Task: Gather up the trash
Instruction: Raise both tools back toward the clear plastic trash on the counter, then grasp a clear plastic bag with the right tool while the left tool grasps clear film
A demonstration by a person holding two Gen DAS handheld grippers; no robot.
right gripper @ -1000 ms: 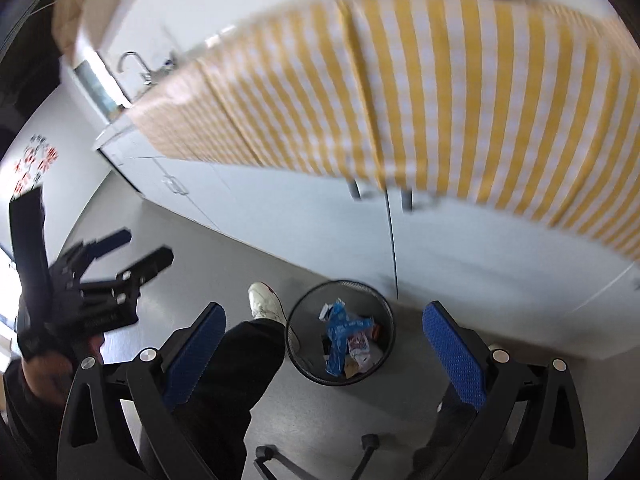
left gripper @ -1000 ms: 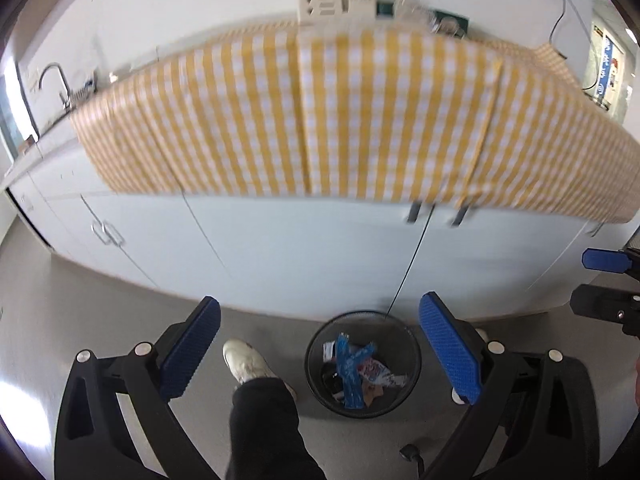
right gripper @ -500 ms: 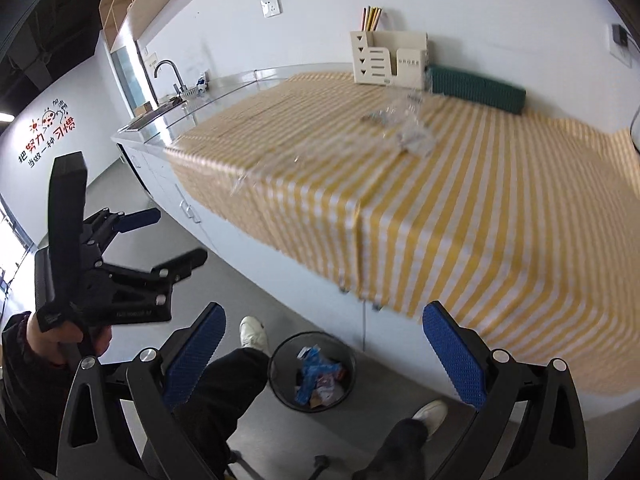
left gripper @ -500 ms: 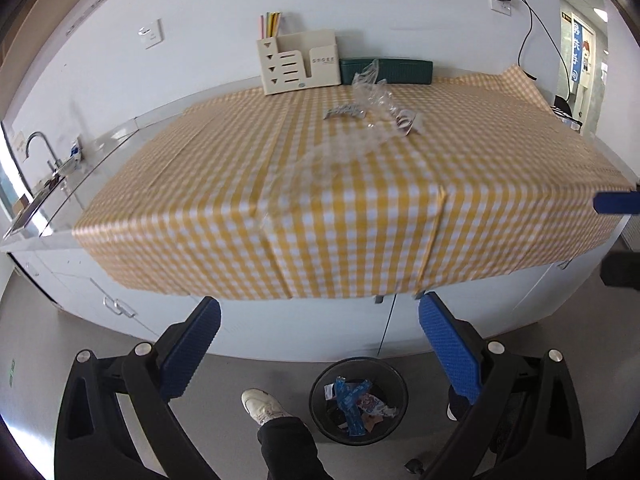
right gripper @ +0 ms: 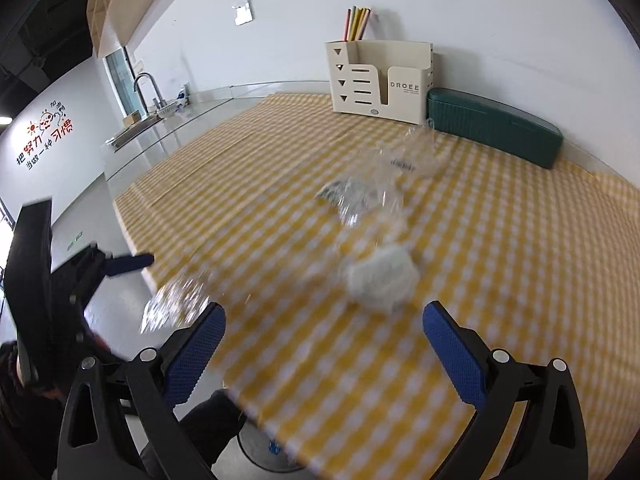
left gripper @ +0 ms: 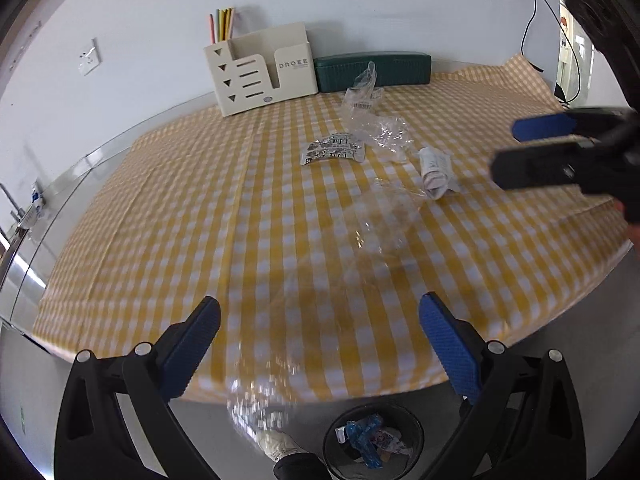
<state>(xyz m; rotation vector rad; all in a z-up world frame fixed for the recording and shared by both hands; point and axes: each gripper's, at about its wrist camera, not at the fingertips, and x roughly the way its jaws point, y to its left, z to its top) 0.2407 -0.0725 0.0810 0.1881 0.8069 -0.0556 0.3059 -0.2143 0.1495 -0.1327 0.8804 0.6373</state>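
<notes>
Trash lies on the yellow checked tablecloth (left gripper: pixel 200 220): a crumpled white paper (left gripper: pixel 435 168), also in the right wrist view (right gripper: pixel 380 276), a printed sachet (left gripper: pixel 333 152), crumpled clear plastic (left gripper: pixel 374 124) and a large clear plastic sheet (left gripper: pixel 360 248) reaching over the front edge. A black mesh bin (left gripper: pixel 374 442) with wrappers stands on the floor below the table edge. My left gripper (left gripper: pixel 320 354) is open and empty above the front edge. My right gripper (right gripper: pixel 324 354) is open and empty, just short of the white paper.
A cream desk organiser (left gripper: pixel 262 68) with coloured sticks and a dark green case (left gripper: pixel 372 68) stand at the back wall. A steel counter with a sink and tap (right gripper: pixel 146 92) runs left. A person's white shoe (left gripper: pixel 278 442) is beside the bin.
Both grippers have risen from bin height near the floor to above the table and moved in over the cloth. The trash on the table is now close in front.
</notes>
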